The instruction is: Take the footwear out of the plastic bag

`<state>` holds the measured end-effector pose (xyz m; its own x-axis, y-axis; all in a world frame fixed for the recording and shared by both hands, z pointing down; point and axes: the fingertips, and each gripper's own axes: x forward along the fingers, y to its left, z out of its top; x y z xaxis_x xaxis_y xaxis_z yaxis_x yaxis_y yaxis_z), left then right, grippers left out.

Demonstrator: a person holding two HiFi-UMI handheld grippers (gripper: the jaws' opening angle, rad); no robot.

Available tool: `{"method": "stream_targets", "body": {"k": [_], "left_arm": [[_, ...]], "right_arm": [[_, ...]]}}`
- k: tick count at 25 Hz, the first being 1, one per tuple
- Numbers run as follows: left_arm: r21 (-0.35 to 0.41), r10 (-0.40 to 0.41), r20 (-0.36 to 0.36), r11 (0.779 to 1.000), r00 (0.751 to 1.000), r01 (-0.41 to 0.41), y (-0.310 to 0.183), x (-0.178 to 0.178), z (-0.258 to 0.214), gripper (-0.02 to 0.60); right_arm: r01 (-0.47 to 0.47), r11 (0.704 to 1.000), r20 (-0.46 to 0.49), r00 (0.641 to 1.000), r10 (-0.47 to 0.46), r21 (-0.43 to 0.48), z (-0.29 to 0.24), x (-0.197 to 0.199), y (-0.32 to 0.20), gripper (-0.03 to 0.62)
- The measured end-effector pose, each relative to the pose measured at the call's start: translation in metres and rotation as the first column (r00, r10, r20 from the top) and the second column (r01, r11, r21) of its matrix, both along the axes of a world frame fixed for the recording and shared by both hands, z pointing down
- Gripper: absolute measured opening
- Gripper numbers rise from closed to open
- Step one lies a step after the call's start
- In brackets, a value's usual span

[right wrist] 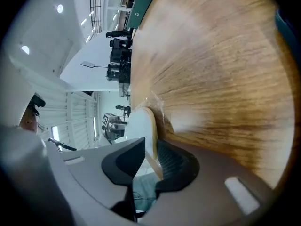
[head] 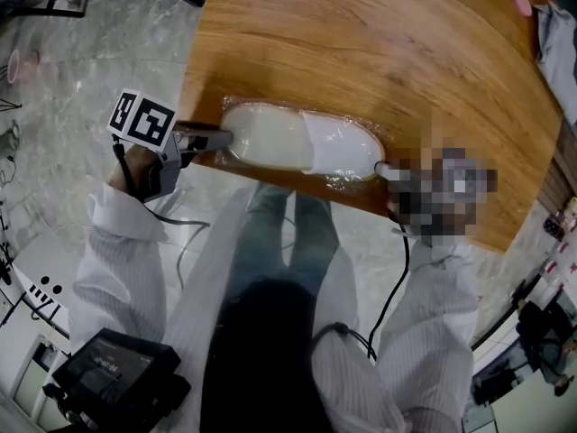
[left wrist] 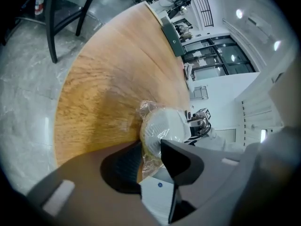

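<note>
One clear plastic bag (left wrist: 149, 108) is pinched by left tool (head: 225, 139); right tool (head: 383, 168) is spread around white slipper (head: 297, 138); film could be torn by hard pulling.

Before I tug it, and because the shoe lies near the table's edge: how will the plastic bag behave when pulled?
The plastic bag looks thin and crinkled, so it will probably bunch and stretch, not stay stiff. It wraps the white shoe closely, so the shoe may slide along on the smooth wooden table.
</note>
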<state>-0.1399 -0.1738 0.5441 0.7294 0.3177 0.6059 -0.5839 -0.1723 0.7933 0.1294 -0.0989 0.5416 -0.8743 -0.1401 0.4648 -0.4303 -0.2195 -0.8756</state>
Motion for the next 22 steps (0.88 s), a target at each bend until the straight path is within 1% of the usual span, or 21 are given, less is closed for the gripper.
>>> {"method": "stream_targets", "body": {"k": [2, 5, 9, 11, 14, 17, 19, 22], "left_arm": [[-0.010, -0.007, -0.013, 1.000, 1.000, 0.007, 0.001, -0.001, 0.000, 0.126], [-0.014, -0.014, -0.046, 1.000, 0.999, 0.013, 0.002, -0.003, -0.002, 0.114], [-0.006, -0.068, -0.112, 0.998, 0.991, 0.067, -0.003, -0.007, -0.014, 0.094], [0.001, -0.091, -0.144, 0.996, 0.985, 0.092, -0.004, -0.008, -0.028, 0.087], [0.068, -0.083, -0.237, 0.993, 0.968, 0.101, -0.007, -0.002, -0.062, 0.081], [0.108, -0.094, -0.310, 0.985, 0.946, 0.133, -0.003, 0.002, -0.100, 0.077], [0.134, -0.104, -0.346, 0.978, 0.932, 0.159, -0.005, 0.001, -0.120, 0.074], [0.183, -0.110, -0.382, 0.964, 0.917, 0.192, -0.008, -0.005, -0.144, 0.074]], "right_arm": [[-0.005, 1.000, 0.059, 0.998, 0.004, 0.019, -0.004, -0.003, -0.004, 0.094], [0.020, 0.997, 0.136, 0.990, -0.030, 0.077, -0.017, -0.011, -0.006, 0.075], [0.033, 0.989, 0.176, 0.983, -0.059, 0.146, -0.036, -0.017, -0.006, 0.066], [0.038, 0.976, 0.184, 0.980, -0.078, 0.212, -0.052, -0.017, -0.004, 0.067], [0.031, 0.952, 0.202, 0.975, -0.096, 0.303, -0.078, -0.014, 0.000, 0.067], [-0.006, 0.934, 0.277, 0.956, -0.099, 0.356, -0.110, -0.009, 0.006, 0.074], [-0.022, 0.921, 0.305, 0.946, -0.106, 0.389, -0.127, -0.011, 0.006, 0.075], [-0.047, 0.896, 0.335, 0.935, -0.116, 0.441, -0.148, -0.016, 0.002, 0.080]]}}
